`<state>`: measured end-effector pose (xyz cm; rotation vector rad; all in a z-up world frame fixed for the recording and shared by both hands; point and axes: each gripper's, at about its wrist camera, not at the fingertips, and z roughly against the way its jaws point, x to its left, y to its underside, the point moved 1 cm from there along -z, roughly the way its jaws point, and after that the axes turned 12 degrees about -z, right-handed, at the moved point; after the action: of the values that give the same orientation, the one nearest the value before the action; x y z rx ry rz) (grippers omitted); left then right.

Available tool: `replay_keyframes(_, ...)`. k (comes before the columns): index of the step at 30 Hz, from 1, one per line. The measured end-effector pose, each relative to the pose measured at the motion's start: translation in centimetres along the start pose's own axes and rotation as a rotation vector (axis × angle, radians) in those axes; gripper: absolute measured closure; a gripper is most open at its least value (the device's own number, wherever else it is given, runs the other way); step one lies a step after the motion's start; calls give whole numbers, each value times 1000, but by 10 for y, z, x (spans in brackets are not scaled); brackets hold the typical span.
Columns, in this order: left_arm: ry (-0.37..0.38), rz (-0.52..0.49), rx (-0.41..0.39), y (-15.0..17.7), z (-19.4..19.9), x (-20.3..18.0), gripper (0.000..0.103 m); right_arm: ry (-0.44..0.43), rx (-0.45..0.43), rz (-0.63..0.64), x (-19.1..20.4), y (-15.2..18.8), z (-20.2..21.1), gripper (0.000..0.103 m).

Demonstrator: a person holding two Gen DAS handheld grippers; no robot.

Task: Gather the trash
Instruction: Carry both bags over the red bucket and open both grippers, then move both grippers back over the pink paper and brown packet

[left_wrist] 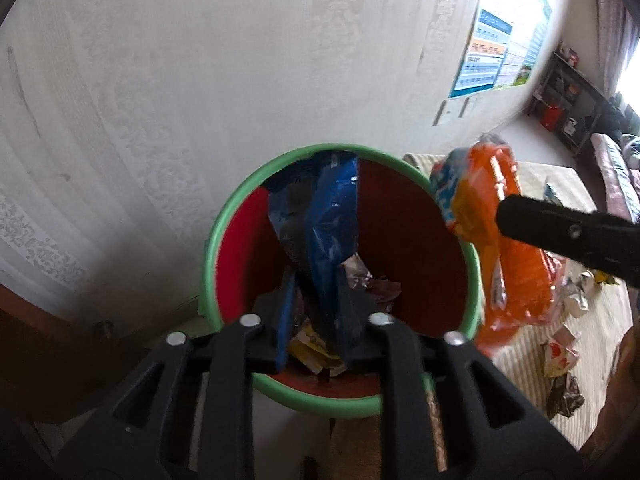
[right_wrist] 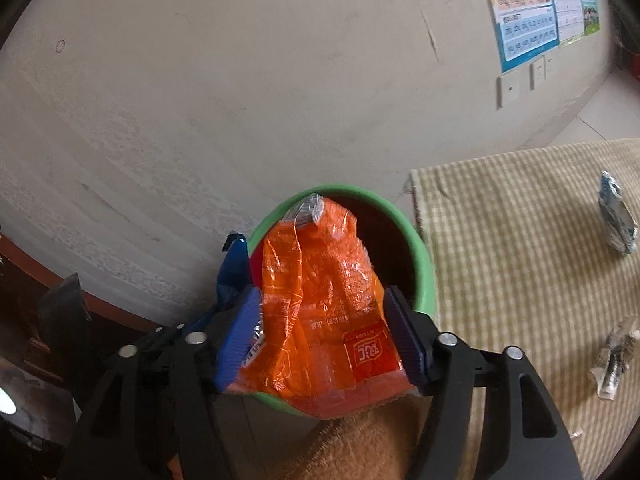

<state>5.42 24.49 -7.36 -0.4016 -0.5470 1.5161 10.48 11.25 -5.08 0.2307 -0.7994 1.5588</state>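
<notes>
Both tools tilt steeply down over the green-rimmed red bin (left_wrist: 208, 240). The left tool (left_wrist: 316, 320) stands narrowly parted, a blue wrapper (left_wrist: 332, 220) between its jaws, hanging into the bin. The right tool (right_wrist: 324, 336), spread wide, holds an orange wrapper (right_wrist: 320, 300) above the rim.

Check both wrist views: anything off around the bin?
Two things. The blue wrapper stands on end in the red bin, poking above its green rim, not settled. Loose wrappers still litter the checked cloth beside the bin. Nothing looks spilled or damaged.
</notes>
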Motion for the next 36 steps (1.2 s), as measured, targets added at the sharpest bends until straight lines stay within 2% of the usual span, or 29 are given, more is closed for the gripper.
replay_keyframes(1, 1, 8, -4, 0, 0, 1, 57, -3, -6, 0, 0, -1, 0, 35)
replay_keyframes(2, 0, 12, -11, 0, 0, 1, 51, -4, -12, -1, -1, -2, 1, 34)
replay_keyframes(8, -15, -5, -6, 0, 3, -4, 47, 6, -64, -58, -33, 3, 30, 33)
replay_keyframes(14, 17, -46, -23, -7, 11, -32, 44, 174, -122, -101, -101, 22, 86, 33)
replay_keyframes(17, 72, -72, -22, -8, 16, -61, 42, 254, -161, -128, -139, 37, 113, 31)
replay_keyframes(20, 129, -100, -19, -8, 20, -93, 41, 370, -193, -144, -176, 56, 128, 29)
replay_keyframes(23, 182, -178, -7, -4, 24, -139, 41, 318, -173, -247, -202, 68, 134, 29)
replay_keyframes(27, 237, -239, 13, 2, 28, -178, 41, 264, -151, -277, -208, 74, 139, 29)
replay_keyframes(29, 266, -260, 35, 7, 28, -194, 41, 252, -163, -288, -208, 75, 143, 29)
replay_keyframes(33, 303, -366, 69, 19, 23, -230, 41, 239, -199, -332, -212, 71, 161, 29)
replay_keyframes(36, 319, -438, 107, 27, 15, -256, 36, 229, -224, -356, -214, 70, 175, 29)
